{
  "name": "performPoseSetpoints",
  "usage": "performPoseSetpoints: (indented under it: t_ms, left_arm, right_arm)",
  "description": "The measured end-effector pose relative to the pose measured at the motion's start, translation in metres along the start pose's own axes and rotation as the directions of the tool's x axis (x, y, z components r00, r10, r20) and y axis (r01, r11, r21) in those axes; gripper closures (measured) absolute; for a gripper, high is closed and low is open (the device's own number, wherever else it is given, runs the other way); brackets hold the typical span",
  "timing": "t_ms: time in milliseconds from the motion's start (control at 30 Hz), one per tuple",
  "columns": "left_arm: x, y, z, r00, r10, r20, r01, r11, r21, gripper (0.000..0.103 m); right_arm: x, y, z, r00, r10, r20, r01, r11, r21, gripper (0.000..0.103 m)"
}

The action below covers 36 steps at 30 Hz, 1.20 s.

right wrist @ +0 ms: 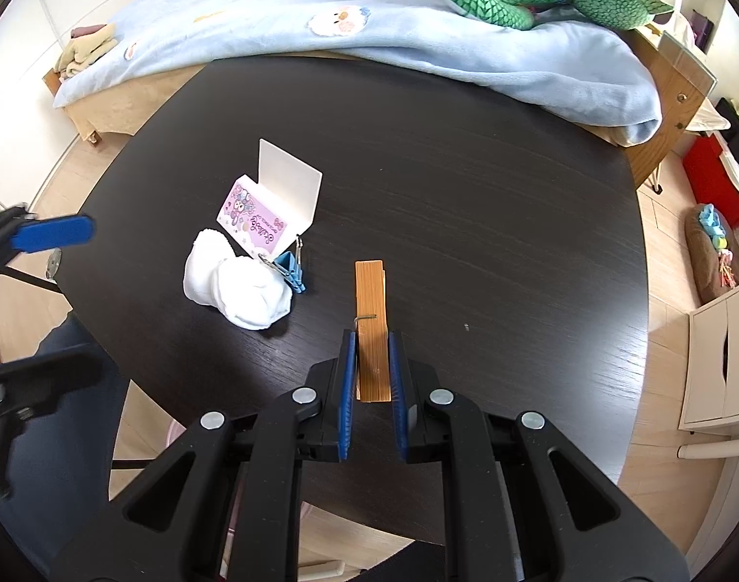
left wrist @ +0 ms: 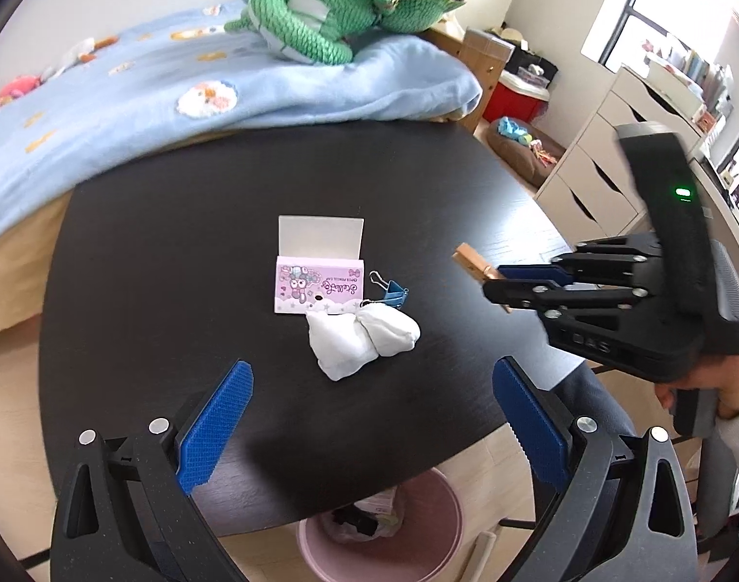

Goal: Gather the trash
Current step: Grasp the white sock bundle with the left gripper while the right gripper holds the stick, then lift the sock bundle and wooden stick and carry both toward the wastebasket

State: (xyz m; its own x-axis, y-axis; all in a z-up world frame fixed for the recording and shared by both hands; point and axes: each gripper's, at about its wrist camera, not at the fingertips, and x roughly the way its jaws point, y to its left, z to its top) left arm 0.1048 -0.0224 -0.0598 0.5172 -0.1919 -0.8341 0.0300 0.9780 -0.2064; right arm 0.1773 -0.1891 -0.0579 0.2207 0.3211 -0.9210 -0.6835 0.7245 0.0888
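My right gripper [right wrist: 371,339] is shut on a wooden clothespin [right wrist: 370,300], held above the dark table; from the left wrist view the same gripper [left wrist: 493,281] shows at the right with the clothespin [left wrist: 472,262] sticking out. My left gripper [left wrist: 371,378] is open over the table's near edge, nothing between its blue pads. Just beyond it lies crumpled white tissue [left wrist: 359,337], touching a blue binder clip [left wrist: 393,288] and a small pink box [left wrist: 318,286] with its lid up. The tissue [right wrist: 238,286], clip [right wrist: 289,269] and box [right wrist: 262,218] sit left of the clothespin.
A pink bin [left wrist: 384,524] with a bag and some trash stands on the floor under the table's near edge. The round dark table [left wrist: 175,242] backs onto a bed with a blue blanket [left wrist: 126,106] and a green plush toy [left wrist: 330,14]. White drawers [left wrist: 597,160] stand right.
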Motion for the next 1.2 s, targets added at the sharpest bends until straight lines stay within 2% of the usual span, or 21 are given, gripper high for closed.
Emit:
performPoseSetpoints:
  t_ms: [233, 400, 600, 767, 800, 833, 867, 933, 1033, 1200]
  left_arm:
    - [0.040, 0.005, 0.010, 0.997, -0.030, -0.075, 0.024, 0.996, -0.082, 0.008]
    - [0.060, 0.008, 0.014, 0.993, -0.011, -0.116, -0.006, 0.990, -0.144, 0.008]
    - [0.069, 0.013, 0.015, 0.990, 0.036, -0.134, -0.056, 0.987, -0.152, 0.008]
    - [0.070, 0.014, 0.014, 0.991, 0.036, -0.133, -0.055, 0.989, -0.140, 0.008]
    - [0.070, 0.014, 0.014, 0.990, 0.037, -0.134, -0.055, 0.989, -0.138, 0.012]
    - [0.070, 0.014, 0.014, 0.990, 0.037, -0.137, -0.055, 0.989, -0.135, 0.020]
    - [0.071, 0.014, 0.014, 0.989, 0.035, -0.140, -0.054, 0.990, -0.133, 0.023]
    - [0.073, 0.011, 0.015, 0.990, 0.030, -0.141, -0.048, 0.991, -0.123, 0.035]
    - [0.070, 0.010, 0.013, 0.990, 0.039, -0.136, -0.054, 0.993, -0.105, 0.047]
    - [0.064, 0.010, 0.012, 0.992, 0.043, -0.121, -0.053, 0.995, -0.082, 0.054]
  right_arm:
    - [-0.004, -0.008, -0.004, 1.000, -0.002, 0.003, 0.002, 1.000, 0.016, 0.090]
    - [-0.004, -0.011, -0.006, 1.000, -0.001, 0.001, 0.001, 1.000, 0.021, 0.090]
    - [-0.003, -0.014, -0.007, 1.000, 0.005, 0.002, -0.005, 1.000, 0.024, 0.090]
    - [-0.002, -0.012, -0.008, 1.000, 0.010, 0.001, -0.010, 1.000, 0.025, 0.090]
    - [-0.001, -0.012, -0.008, 1.000, 0.011, 0.002, -0.011, 1.000, 0.026, 0.090]
    - [-0.001, -0.012, -0.008, 1.000, 0.012, 0.002, -0.012, 1.000, 0.026, 0.090]
    - [-0.001, -0.012, -0.008, 1.000, 0.013, 0.002, -0.013, 1.000, 0.026, 0.090]
    - [-0.001, -0.011, -0.008, 1.000, 0.014, 0.002, -0.014, 1.000, 0.025, 0.090]
    - [-0.001, -0.011, -0.008, 1.000, 0.014, 0.003, -0.014, 1.000, 0.023, 0.090]
    - [-0.001, -0.010, -0.009, 1.000, 0.016, 0.005, -0.016, 1.000, 0.022, 0.090]
